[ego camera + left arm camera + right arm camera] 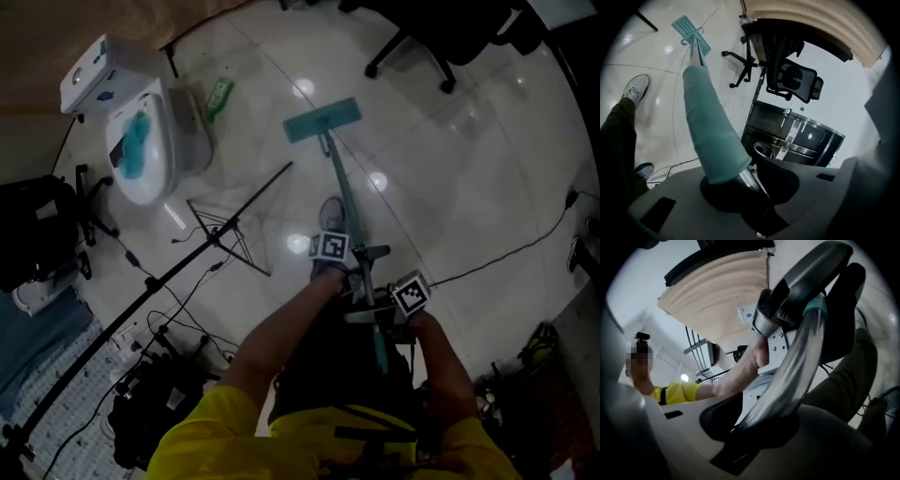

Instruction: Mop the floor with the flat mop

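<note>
Mop: the flat mop is resting its teal pad flat on the glossy tile floor, far-centre, and its handle is slanting back to the person.
Left gripper: the left gripper is clamping the handle just below the teal foam sleeve, the jaws closed onto the metal shaft.
Right gripper: the right gripper is gripping the bare metal shaft nearer the person, its jaws tight on it.
Snag risk: a folding stand is spreading its thin legs just left of the handle, and a sideways sweep is likely to be catching them.
Cable risk: loose cables are trailing over the near-left floor and another cable is crossing on the right; the pad could be dragging either one.
Footing risk: the person's shoe is standing right beside the handle, so a pull-back stroke may be running the pad into it, and shiny tile looks slippery once wet.
Collision risk: a long push could be knocking the office chair base at the far side.
Toilet: the white toilet at far left is holding something teal-blue in its bowl; what it is cannot be told.
Bottle: a green bottle is sitting beside the toilet, its contents not showing.
</note>
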{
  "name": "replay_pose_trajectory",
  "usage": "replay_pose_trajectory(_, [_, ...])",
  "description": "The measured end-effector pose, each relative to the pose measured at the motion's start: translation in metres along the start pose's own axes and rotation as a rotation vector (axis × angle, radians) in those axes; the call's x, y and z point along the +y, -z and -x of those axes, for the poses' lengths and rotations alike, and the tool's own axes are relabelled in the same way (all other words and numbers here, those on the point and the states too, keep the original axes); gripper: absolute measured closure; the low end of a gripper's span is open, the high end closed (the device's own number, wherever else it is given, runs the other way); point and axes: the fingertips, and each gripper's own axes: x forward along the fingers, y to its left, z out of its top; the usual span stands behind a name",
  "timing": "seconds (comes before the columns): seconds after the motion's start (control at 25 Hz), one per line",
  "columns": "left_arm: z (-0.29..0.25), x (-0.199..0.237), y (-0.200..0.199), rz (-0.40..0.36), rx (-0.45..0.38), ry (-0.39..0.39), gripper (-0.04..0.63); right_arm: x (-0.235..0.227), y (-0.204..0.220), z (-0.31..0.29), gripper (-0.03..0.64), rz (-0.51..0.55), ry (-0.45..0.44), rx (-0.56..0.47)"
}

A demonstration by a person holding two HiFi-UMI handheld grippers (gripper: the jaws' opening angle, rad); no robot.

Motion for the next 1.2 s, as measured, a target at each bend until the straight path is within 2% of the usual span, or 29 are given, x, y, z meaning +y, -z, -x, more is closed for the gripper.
replay_pose_trajectory(0.12, [0.004, -0.008, -0.033, -0.014, 0.034, 0.004, 0.492, 0.003, -0.036, -0.001, 0.499, 0.036, -0.024, 0.008])
replay_pose_trajectory(0.32, [0.010, -0.023, -0.081, -0.047, 0.042, 0.009, 0.483, 0.022, -0.090, 0.000, 0.499, 0.056, -0.090, -0.066])
replay_pose_trajectory(0.52, [0.021, -0.016, -0.130, -0.098, -0.027, 0.012, 0.486, -0.004, -0.136, -0.005, 0.510, 0.080, -0.036, -0.142])
replay_pose_trajectory(0.64, [0.020, -0.018, -0.181, -0.134, -0.039, 0.024, 0.486, -0.019, -0.186, 0.009, 0.539, 0.066, -0.053, -0.222])
replay_pose_trajectory(0.72, [0.020, -0.021, -0.210, -0.154, -0.038, 0.018, 0.488, -0.026, -0.213, 0.010, 0.538, 0.090, -0.030, -0.214])
replay_pose_trajectory(0.8, [0.023, -0.014, -0.220, -0.170, -0.031, -0.010, 0.489, -0.029, -0.220, 0.002, 0.542, 0.094, -0.024, -0.192])
replay_pose_trajectory(0.88, [0.024, -0.003, -0.202, -0.173, -0.002, -0.044, 0.491, -0.029, -0.202, -0.007, 0.554, 0.079, -0.056, -0.193])
replay_pose_trajectory(0.96, [0.021, 0.012, -0.160, -0.169, 0.059, -0.084, 0.492, -0.026, -0.165, -0.016, 0.554, 0.069, -0.089, -0.189])
replay_pose_trajectory(1.08, [0.009, 0.032, -0.074, -0.141, 0.149, -0.118, 0.494, -0.027, -0.088, -0.017, 0.551, 0.010, -0.094, -0.223])
replay_pose_trajectory(1.2, [-0.004, 0.038, 0.024, -0.089, 0.190, -0.109, 0.493, -0.022, -0.003, -0.016, 0.551, -0.054, -0.101, -0.274])
